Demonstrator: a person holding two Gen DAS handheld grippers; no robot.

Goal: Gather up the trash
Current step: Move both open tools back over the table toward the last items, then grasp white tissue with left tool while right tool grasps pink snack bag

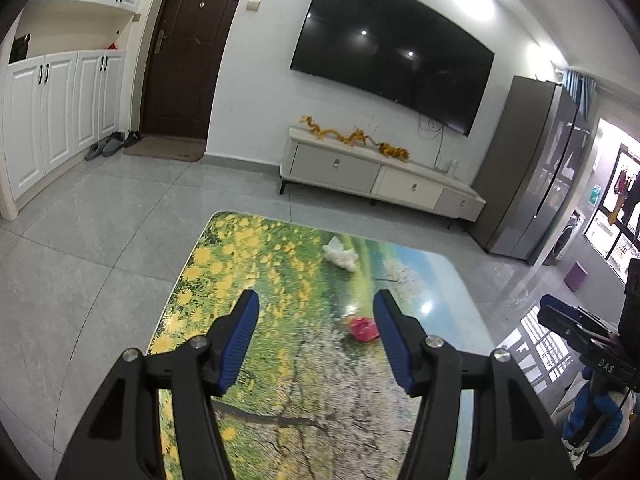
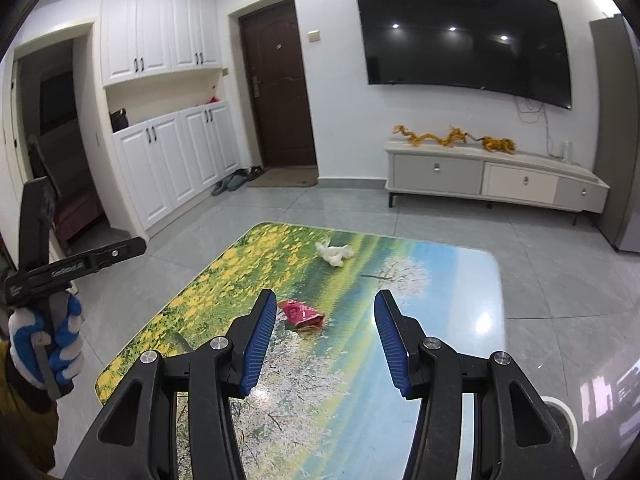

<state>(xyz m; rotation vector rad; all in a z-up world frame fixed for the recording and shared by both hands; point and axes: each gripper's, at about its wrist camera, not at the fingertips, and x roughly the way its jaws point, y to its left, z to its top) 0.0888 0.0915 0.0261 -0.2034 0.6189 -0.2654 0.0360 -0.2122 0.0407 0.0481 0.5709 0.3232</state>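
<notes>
Left gripper [image 1: 316, 304] spread wide, nothing between its fingers, held above the near end of the table [image 1: 280, 380]. Right gripper [image 2: 326, 304] likewise spread, empty, over the same table. Red wrapper [image 2: 301, 314] lies mid-table, just ahead of both grippers, touching neither. White tissue [image 2: 333, 254] sits farther back near the far edge, well apart from the wrapper. Beyond: TV stand [image 2: 496, 180], wall TV [image 2: 464, 36], brown door [image 2: 278, 92].
</notes>
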